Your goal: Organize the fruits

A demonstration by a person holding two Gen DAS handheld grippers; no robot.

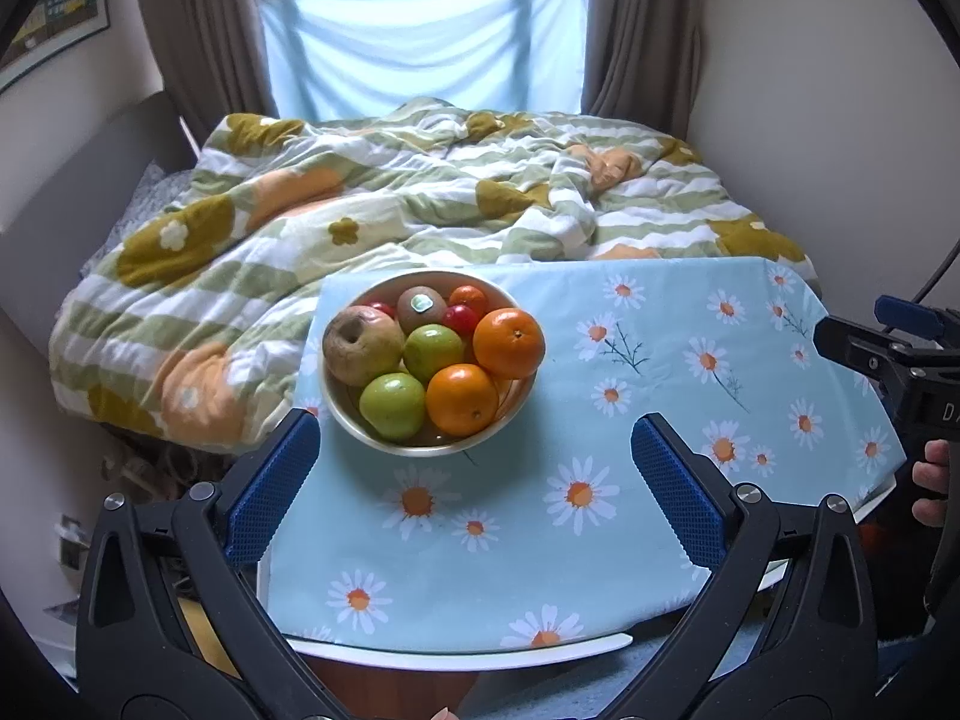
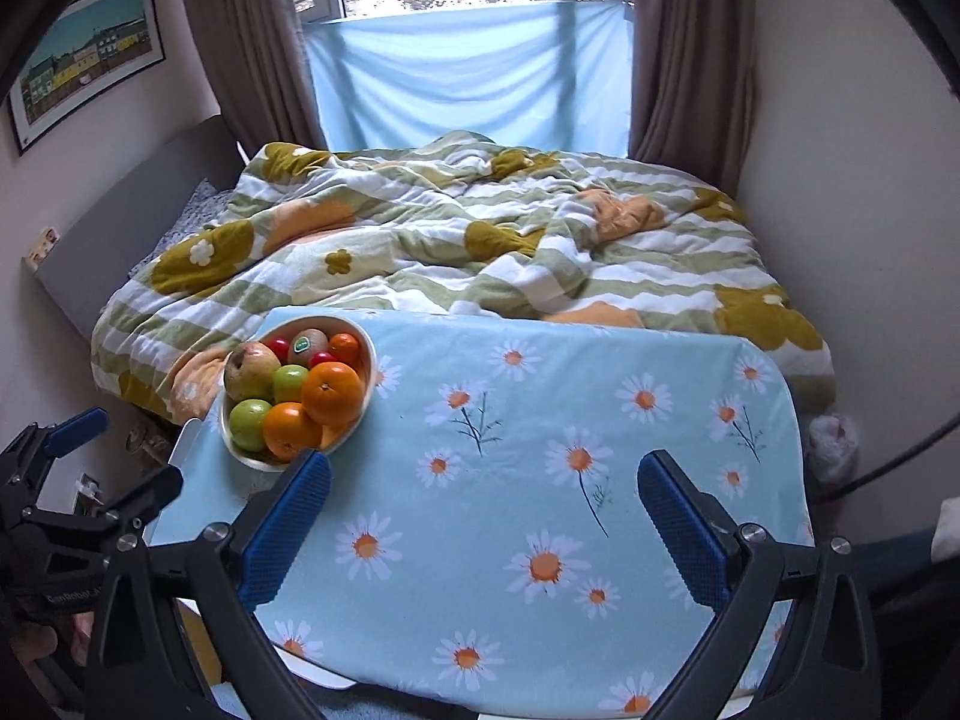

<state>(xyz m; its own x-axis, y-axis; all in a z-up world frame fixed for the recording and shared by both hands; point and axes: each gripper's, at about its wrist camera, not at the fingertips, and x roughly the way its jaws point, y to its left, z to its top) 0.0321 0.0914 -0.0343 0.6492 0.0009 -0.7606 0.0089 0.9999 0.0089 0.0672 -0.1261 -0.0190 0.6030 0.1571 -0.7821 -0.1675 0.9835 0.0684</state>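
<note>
A cream bowl [image 1: 366,429] [image 2: 371,354] full of fruit stands on the far left of the daisy-print table [image 1: 600,396] [image 2: 540,420]. In it lie two oranges [image 1: 509,342] [image 2: 333,393], two green apples [image 1: 393,406] [image 2: 249,415], a brownish apple [image 1: 360,345], a kiwi [image 1: 421,307] with a sticker, small red fruits [image 1: 461,319] and a small orange fruit [image 1: 469,299]. My left gripper [image 1: 475,480] is open just short of the bowl, nothing between its blue pads. My right gripper [image 2: 483,513] is open over bare cloth to the bowl's right.
A bed with a rumpled flowered duvet [image 1: 390,210] [image 2: 480,240] lies right behind the table. Curtains and a window with blue cloth [image 2: 468,72] are beyond. A framed picture [image 2: 84,54] hangs on the left wall. A hand [image 1: 930,486] holds the other gripper at the right.
</note>
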